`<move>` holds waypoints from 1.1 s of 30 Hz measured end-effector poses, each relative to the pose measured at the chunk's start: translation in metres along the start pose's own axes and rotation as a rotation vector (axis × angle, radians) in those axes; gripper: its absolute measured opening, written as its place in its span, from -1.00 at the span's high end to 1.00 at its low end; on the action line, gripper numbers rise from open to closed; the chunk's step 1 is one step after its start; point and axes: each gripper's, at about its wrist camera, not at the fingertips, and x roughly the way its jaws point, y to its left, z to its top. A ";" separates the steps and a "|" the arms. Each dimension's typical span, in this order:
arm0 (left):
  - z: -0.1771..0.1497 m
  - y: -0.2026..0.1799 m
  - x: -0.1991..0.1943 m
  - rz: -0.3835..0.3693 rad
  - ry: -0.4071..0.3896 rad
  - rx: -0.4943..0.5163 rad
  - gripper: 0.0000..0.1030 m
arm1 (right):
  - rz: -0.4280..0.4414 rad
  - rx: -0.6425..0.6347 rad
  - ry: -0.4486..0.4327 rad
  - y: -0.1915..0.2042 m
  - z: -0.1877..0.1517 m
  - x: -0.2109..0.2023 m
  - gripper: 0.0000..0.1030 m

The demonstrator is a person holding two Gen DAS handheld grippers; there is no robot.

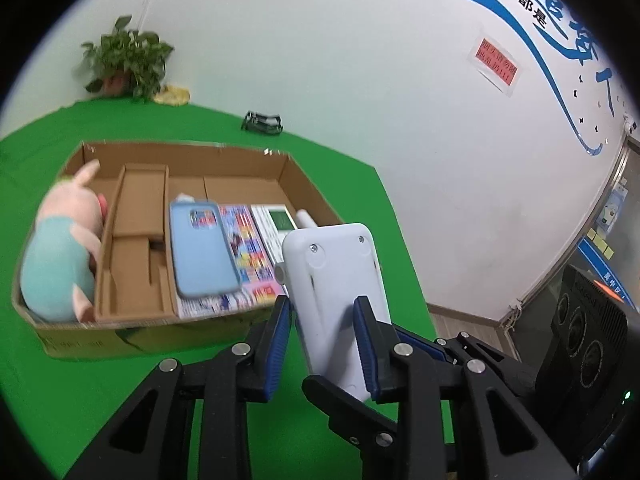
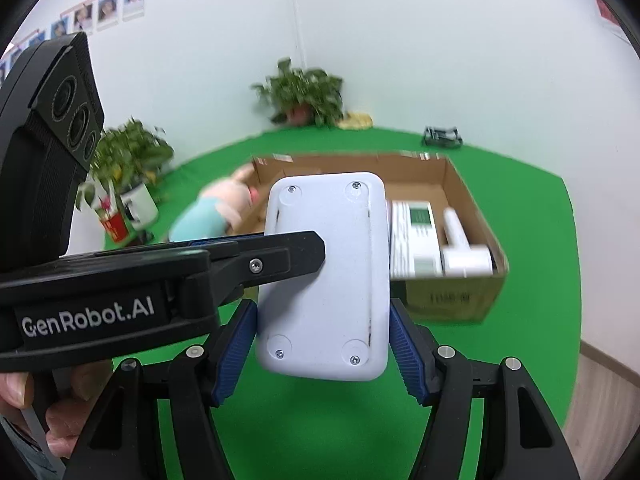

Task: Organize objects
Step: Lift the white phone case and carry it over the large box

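A white plastic device with screws on its back is held in the air in front of a cardboard box. My left gripper is shut on the device's side. In the right wrist view my right gripper is shut on the same device at its lower end, and the left gripper's finger crosses in from the left. The box holds a plush pig, a blue phone on a colourful booklet, a white remote and a white handheld tool.
The box stands on a green cloth. A potted plant and a yellow item stand at the back corner. A black folded object lies behind the box. A second plant stands left.
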 end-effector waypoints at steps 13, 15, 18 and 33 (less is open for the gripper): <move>0.088 0.014 0.010 0.055 -0.026 0.067 0.44 | -0.001 -0.014 -0.029 0.002 0.097 0.036 -0.21; 0.101 0.021 0.024 0.049 0.002 0.047 0.44 | 0.003 0.003 0.005 -0.006 0.114 0.052 -0.21; 0.120 0.036 0.049 0.021 0.060 0.010 0.45 | 0.008 0.020 0.065 -0.022 0.135 0.077 -0.21; 0.125 0.086 0.175 -0.012 0.331 -0.139 0.47 | 0.044 0.137 0.349 -0.107 0.131 0.210 -0.21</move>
